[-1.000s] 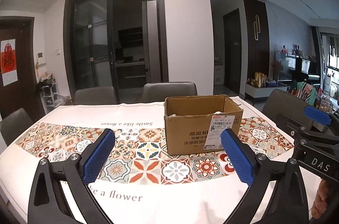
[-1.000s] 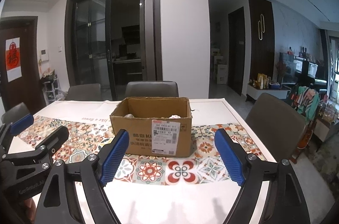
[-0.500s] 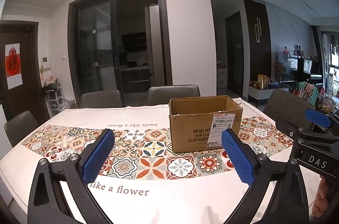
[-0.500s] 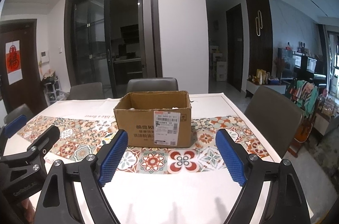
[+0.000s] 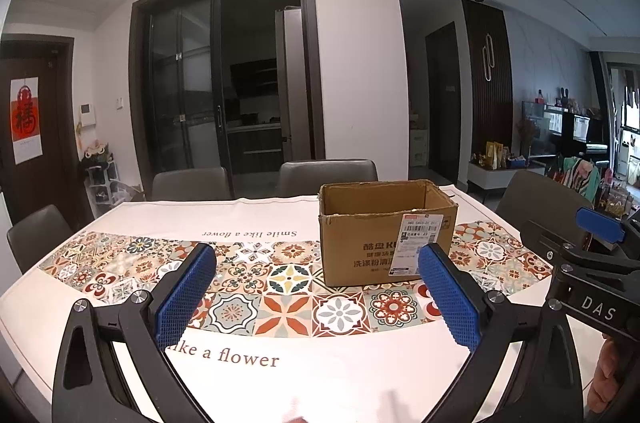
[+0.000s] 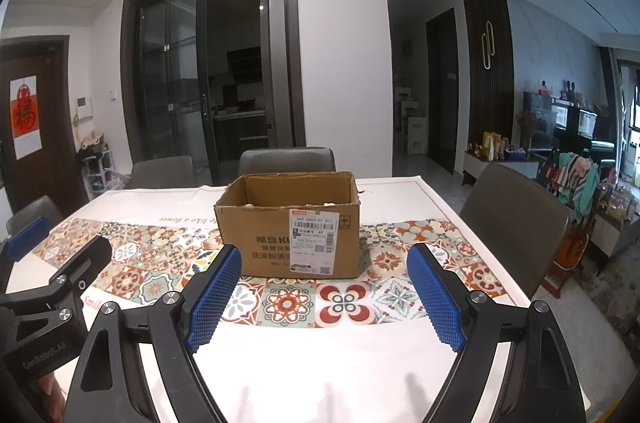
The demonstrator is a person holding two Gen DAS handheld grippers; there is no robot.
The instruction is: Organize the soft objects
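Observation:
An open brown cardboard box (image 5: 384,231) with a white shipping label stands on the patterned tablecloth (image 5: 280,303). In the right wrist view the box (image 6: 292,227) is straight ahead, and pale soft items (image 6: 332,203) just show above its front rim. The rest of the box's inside is hidden. My left gripper (image 5: 318,263) is open with nothing between its blue pads, short of the box and a little to its left. My right gripper (image 6: 324,257) is also open and empty, in front of the box. Each gripper shows at the edge of the other's view, the right gripper (image 5: 576,235) and the left gripper (image 6: 56,247).
Grey chairs stand at the far side (image 5: 328,175) (image 5: 192,183), the left end (image 5: 36,235) and the right side (image 6: 516,215) of the table. A person's hand (image 5: 608,383) holds the right gripper's handle. White cloth lies between the grippers and the box.
Both views have shifted only slightly, and the box looks a touch farther off in the right wrist view. The jaws of both grippers stand as wide as before.

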